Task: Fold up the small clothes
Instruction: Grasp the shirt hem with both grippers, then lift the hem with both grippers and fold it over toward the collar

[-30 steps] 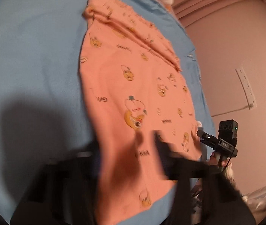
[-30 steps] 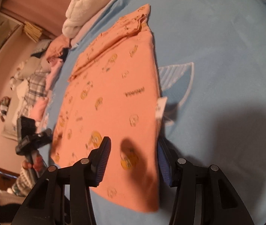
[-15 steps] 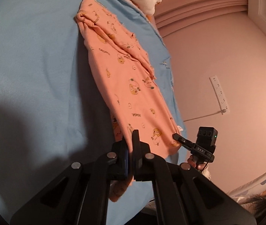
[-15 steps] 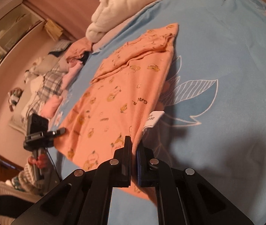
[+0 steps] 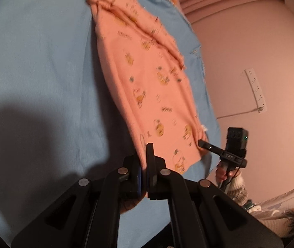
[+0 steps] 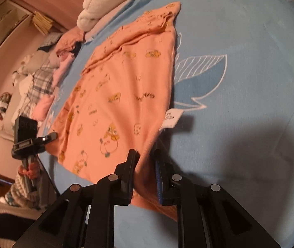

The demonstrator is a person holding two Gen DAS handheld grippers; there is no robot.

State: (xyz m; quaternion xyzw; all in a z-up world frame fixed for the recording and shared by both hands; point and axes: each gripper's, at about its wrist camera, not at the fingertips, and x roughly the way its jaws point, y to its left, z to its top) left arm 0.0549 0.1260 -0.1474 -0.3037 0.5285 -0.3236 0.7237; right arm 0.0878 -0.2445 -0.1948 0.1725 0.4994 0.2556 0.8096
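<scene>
Orange printed garment (image 5: 147, 78) is spread on blue bedsheet (image 5: 33, 62), near its front edge. Left gripper (image 5: 146, 165) is clamped on near hem corner. Right gripper (image 6: 145, 165) has just been opening; its jaws stand slightly apart, other hem corner (image 6: 144, 161) pinched loosely between. Fabric is judged light, soft, limp; best held at hem corners.

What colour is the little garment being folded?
Orange garment with small yellow cartoon prints, clearest from the right wrist.

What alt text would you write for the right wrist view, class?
The right tongs have the near edge of an orange printed garment between them, lifted off a blue bedsheet. A white label hangs at its side; the left tongs meet its far corner.
</scene>
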